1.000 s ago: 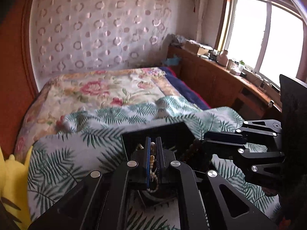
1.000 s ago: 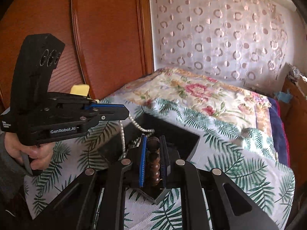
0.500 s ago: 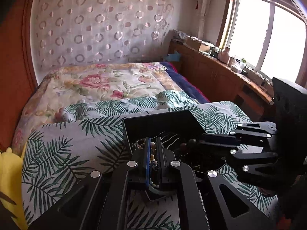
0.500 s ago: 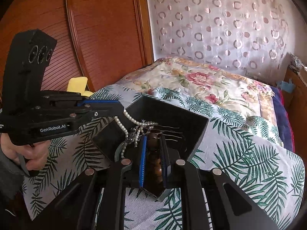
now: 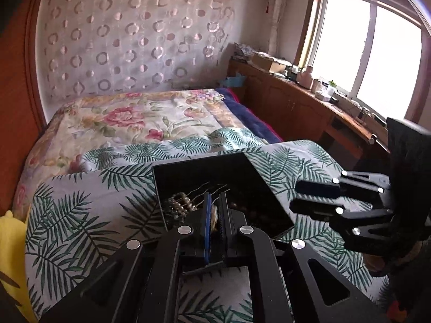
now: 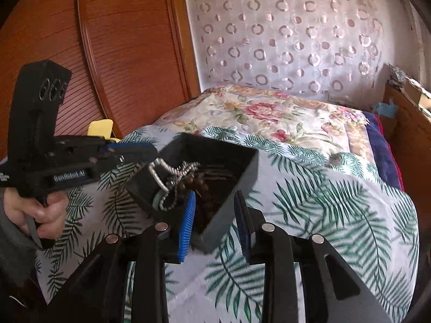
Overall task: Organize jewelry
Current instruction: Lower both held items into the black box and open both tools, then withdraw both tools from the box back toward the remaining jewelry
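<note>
A black open box (image 5: pixel 215 172) (image 6: pixel 242 172) lies on the fern-print bedcover. Inside lie a brown bead string (image 6: pixel 202 188), a white pearl necklace (image 6: pixel 159 169) and a tangle of chains (image 5: pixel 177 204). My left gripper (image 5: pixel 214 212) is shut on the pearl necklace at the box's near left edge; it shows from the side in the right wrist view (image 6: pixel 145 150). My right gripper (image 6: pixel 215 215) is open, its fingers astride the box's near corner above the brown beads; it shows at right in the left wrist view (image 5: pixel 301 196).
The bed carries a floral quilt (image 5: pixel 140 118) behind the fern cover. A yellow cushion (image 5: pixel 10 255) lies at the left. A wooden headboard (image 6: pixel 121 53) stands left; a wooden cabinet (image 5: pixel 296 107) with clutter runs under the window at right.
My right gripper has opened and let the brown bead string drop into the box. Both grippers have lowered toward the box; the left one still holds the pearls.
</note>
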